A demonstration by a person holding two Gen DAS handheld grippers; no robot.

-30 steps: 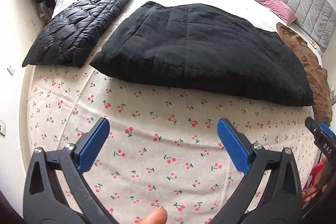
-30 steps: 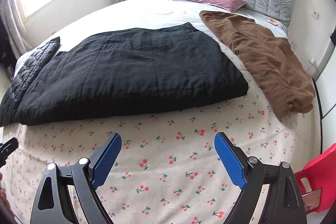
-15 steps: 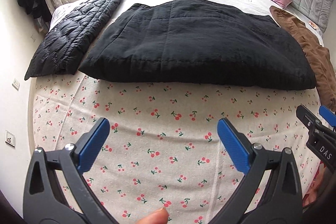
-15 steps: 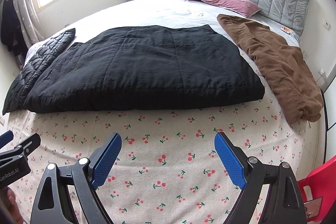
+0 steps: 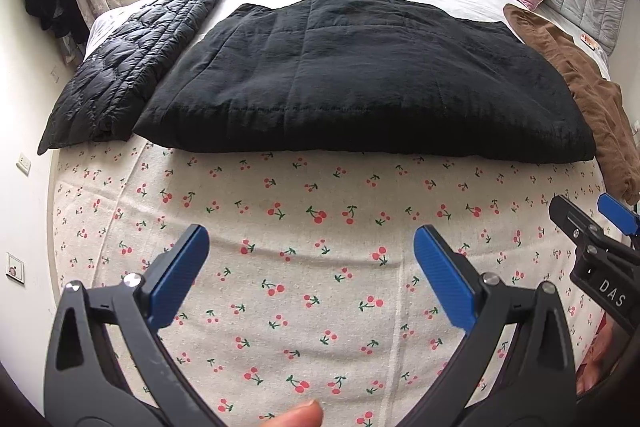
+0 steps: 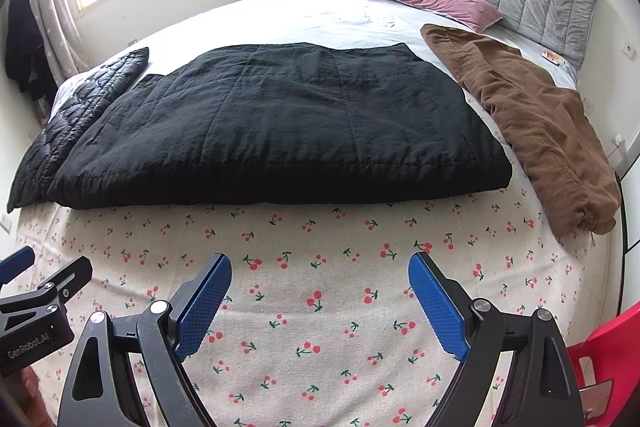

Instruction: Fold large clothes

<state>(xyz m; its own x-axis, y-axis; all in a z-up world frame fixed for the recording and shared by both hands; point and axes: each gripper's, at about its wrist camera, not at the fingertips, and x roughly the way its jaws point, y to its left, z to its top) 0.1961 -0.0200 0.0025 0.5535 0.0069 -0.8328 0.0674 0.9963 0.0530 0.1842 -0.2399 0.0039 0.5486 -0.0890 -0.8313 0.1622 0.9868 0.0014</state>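
Here the black coat (image 6: 272, 131) lies folded flat mid-bed, its near hem free above bare cherry sheet (image 6: 320, 307). Both grippers, left (image 5: 311, 251) and right (image 6: 320, 279), hover wide, holding nothing. A quilted jacket (image 5: 128, 63) touches its left edge; a brown garment (image 6: 536, 123) lies beside its right.

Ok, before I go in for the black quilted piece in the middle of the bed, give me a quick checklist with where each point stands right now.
1. Left gripper open, nothing between the pads: ok.
2. Right gripper open, nothing between the pads: ok.
3. Black quilted piece lying flat, near edge fully exposed: ok.
4. Cherry-print sheet between the grippers and that edge free of clutter: ok.
5. Brown garment apart from the black piece: ok near the front edge; farther back cannot tell.
6. Shiny black puffer clear of the black piece's left side: not ok, they meet or overlap.
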